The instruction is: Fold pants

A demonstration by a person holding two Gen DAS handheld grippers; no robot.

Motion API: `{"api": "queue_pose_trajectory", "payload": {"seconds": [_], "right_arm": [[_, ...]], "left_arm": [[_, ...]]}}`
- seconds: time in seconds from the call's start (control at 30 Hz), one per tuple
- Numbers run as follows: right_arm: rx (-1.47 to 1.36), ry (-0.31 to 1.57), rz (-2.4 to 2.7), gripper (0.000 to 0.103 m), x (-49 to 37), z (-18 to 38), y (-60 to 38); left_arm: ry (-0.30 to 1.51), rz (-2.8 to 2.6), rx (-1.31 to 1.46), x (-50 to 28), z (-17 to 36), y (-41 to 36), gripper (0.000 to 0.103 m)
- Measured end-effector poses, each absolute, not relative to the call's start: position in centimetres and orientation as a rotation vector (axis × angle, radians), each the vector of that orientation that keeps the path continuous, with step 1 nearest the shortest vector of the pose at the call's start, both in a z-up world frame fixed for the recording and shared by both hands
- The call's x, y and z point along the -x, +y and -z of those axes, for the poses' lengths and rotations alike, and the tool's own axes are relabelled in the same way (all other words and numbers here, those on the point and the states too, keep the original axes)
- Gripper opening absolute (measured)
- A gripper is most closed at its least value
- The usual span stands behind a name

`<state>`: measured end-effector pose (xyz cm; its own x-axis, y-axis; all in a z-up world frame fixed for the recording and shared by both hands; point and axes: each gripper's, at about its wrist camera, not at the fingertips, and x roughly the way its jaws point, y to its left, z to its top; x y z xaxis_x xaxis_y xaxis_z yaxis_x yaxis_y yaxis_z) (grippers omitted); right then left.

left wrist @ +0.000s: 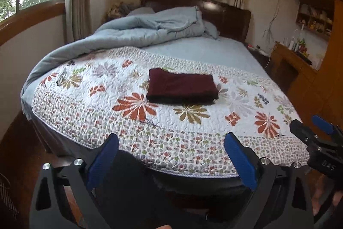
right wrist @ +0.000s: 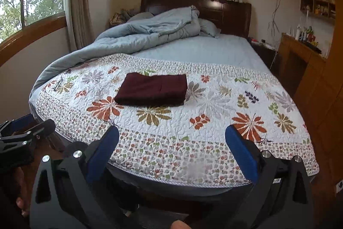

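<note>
While the dark red pants lie folded near the middle of the flowery quilt, nothing touches them. The left gripper and right gripper hang wide open, empty, by the quilt's near edge.

The only lettering I can read is "DAS", in pale capitals on the black body of the right gripper where it shows at the right edge of my left wrist view. Bottles on the far desk carry labels, but they are too small for me to read.
</note>
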<state>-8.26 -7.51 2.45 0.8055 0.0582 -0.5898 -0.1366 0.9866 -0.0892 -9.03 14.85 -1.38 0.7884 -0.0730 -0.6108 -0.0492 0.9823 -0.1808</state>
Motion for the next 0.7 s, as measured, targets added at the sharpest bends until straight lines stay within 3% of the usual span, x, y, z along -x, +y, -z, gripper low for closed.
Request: {"api": "queue_pose_trajectory", "payload": {"seconds": [0.7], "right_arm": [[0.145,0.682,-0.135,0.099,5.3,0.4,-6.8]], "left_arm": [[0.702,-0.038,0.17,6.5,2.5,14.5,0.099]]}}
